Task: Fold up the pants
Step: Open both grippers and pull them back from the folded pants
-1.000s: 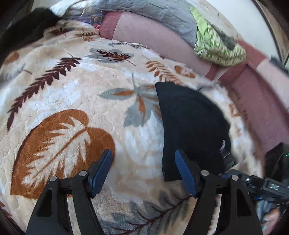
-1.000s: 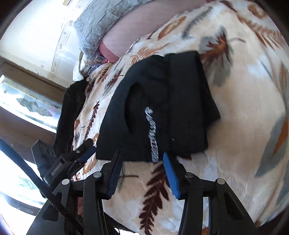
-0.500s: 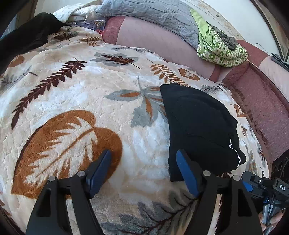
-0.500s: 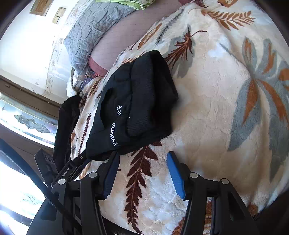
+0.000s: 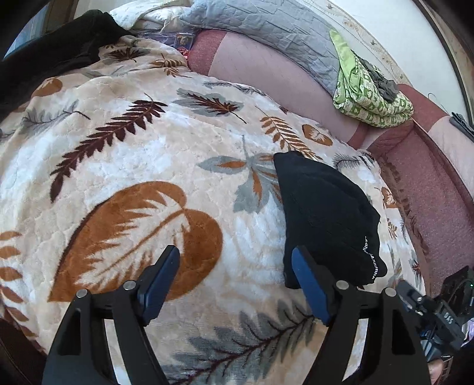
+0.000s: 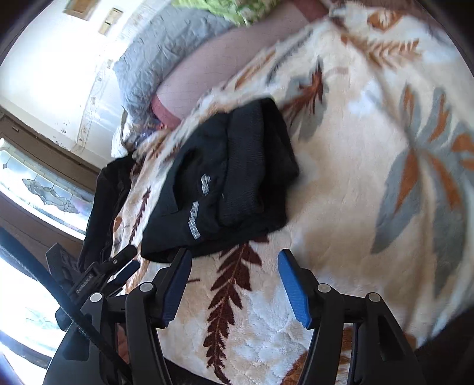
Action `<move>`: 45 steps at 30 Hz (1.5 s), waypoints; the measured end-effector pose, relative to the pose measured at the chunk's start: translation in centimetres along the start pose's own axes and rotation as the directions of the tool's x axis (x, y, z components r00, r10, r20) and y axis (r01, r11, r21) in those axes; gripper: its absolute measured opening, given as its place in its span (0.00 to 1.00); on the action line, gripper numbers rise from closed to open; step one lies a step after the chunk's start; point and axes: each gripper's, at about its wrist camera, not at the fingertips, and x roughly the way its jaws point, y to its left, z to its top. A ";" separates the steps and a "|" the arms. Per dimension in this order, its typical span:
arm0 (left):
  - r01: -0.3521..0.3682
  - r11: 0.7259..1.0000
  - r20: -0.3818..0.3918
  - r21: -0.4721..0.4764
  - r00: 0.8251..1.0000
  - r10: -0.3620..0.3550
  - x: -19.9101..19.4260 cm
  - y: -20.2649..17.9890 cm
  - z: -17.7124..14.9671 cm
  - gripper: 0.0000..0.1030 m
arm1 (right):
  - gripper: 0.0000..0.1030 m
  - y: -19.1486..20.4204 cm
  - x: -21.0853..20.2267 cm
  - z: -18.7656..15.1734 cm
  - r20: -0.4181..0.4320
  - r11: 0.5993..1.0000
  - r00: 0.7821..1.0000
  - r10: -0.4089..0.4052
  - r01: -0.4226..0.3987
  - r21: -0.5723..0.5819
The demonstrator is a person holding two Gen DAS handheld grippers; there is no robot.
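Observation:
The black pants (image 5: 326,216) lie folded into a compact bundle on a cream blanket with leaf prints (image 5: 142,165). White lettering shows along one edge. In the left wrist view my left gripper (image 5: 235,260) hangs over bare blanket, its jaws opening, nothing between them; the bundle sits just beyond its right finger. In the right wrist view the pants (image 6: 231,180) lie ahead and left of my right gripper (image 6: 235,262), whose jaws are also opening over blanket, holding nothing. The left gripper (image 6: 118,263) shows at the left edge there.
A pink sofa back (image 5: 266,65) runs behind the blanket, with a grey quilted cushion (image 5: 266,23) and a folded green patterned cloth (image 5: 370,91) on it. Dark fabric (image 5: 53,50) lies at the far left corner. A window (image 6: 38,189) stands left.
Both grippers have drawn back from the folded pants and their jaws have spread wider. The bundle now looks smaller and farther off in the right wrist view.

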 end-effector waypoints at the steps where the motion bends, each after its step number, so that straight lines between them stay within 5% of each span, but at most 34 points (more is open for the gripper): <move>1: -0.017 1.000 -0.003 -0.003 1.000 0.017 -0.2 0.4 0.2 0.77 | 0.64 0.5 -1.2 0.1 0.052 1.000 0.999 -0.004 0.005 -0.021; 5: -0.049 0.998 -0.023 -0.046 0.999 0.048 -0.1 2.1 1.1 0.77 | 0.68 1.3 -4.1 1.0 0.155 0.999 0.988 0.008 -0.001 -0.047; 10: -0.081 0.996 -0.028 -0.037 0.996 0.080 0.8 2.7 0.6 0.77 | 0.72 -0.1 -3.6 1.1 0.138 0.999 0.990 -0.036 0.034 0.015; 15: -0.130 0.990 -0.013 0.060 0.991 0.131 1.5 2.3 -0.7 0.77 | 0.72 -0.6 -3.2 0.8 0.128 0.999 0.991 -0.038 0.034 0.035; 20: -0.145 0.980 -0.005 0.134 0.989 0.147 2.2 1.5 -1.2 0.90 | 0.72 -0.4 -3.0 0.6 0.134 0.997 0.988 -0.077 0.074 0.023; 27: -0.239 0.930 0.031 0.279 0.970 0.240 3.4 -0.3 -2.7 1.00 | 0.72 -1.0 -2.3 0.5 0.115 0.993 0.987 -0.114 0.109 0.045; 45: -0.252 0.930 0.031 0.266 0.967 0.253 3.7 -0.1 -2.7 1.00 | 0.72 -1.0 -0.7 -1.0 0.070 0.984 0.981 -0.178 0.176 0.039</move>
